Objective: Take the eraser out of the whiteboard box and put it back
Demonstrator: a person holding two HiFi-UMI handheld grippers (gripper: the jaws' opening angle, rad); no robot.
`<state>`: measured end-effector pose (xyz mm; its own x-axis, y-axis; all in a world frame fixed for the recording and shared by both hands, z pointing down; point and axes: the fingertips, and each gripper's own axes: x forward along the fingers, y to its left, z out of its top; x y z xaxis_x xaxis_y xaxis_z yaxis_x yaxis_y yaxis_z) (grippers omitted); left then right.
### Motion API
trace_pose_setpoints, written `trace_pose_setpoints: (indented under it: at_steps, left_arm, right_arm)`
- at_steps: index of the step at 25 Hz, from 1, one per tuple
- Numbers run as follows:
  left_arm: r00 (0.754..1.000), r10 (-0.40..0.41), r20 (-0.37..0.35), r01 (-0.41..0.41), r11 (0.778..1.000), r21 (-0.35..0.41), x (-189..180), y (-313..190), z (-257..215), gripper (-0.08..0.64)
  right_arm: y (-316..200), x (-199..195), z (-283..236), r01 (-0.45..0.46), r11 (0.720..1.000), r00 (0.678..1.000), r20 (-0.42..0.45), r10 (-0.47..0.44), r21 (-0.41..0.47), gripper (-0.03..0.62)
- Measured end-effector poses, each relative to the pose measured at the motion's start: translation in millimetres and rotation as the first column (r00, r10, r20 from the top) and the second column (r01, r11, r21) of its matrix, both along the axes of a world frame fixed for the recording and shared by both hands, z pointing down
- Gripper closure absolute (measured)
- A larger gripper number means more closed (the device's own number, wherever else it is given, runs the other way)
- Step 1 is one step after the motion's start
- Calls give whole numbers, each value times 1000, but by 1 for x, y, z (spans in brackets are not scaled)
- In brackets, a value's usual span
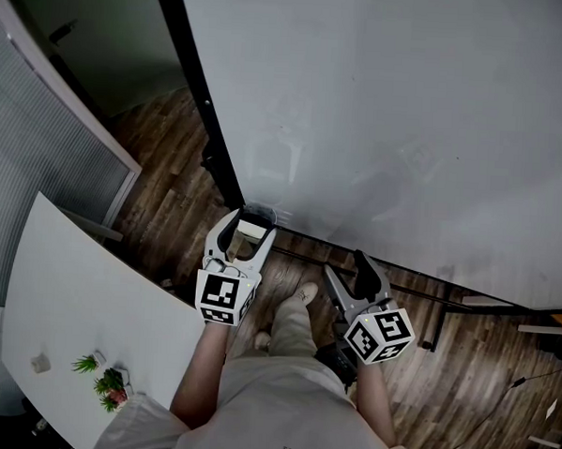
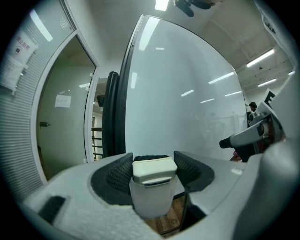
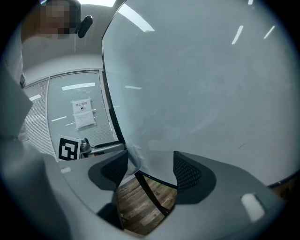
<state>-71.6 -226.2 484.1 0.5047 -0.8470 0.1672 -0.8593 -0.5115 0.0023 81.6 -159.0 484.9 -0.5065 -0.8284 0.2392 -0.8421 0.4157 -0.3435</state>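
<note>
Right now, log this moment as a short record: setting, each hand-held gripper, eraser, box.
setting: person facing a whiteboard, wood floor below
left hand-held gripper: closed on the eraser
right hand-held gripper: jaws apart, nothing between them
eraser: white, upright between the left jaws, out of the box
whiteboard box: apparently the clear holder at the board's lower edge, just beyond the eraser
</note>
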Motion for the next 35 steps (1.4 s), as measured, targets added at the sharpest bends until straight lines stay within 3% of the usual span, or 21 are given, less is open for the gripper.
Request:
trace_pose_setpoints:
  at_steps: [21,35]
  left_arm:
    - [1000,10,8,-10,1000,0,-4,12,-3,285]
    - [999,14,-30,-12,998,57,-14,44,-38,288]
  right_arm:
    - [7,-7,-16,11,999,1000,-1,-11,40,288]
    - [25,-22,-35,30,995,1000,-1,-30,93,295]
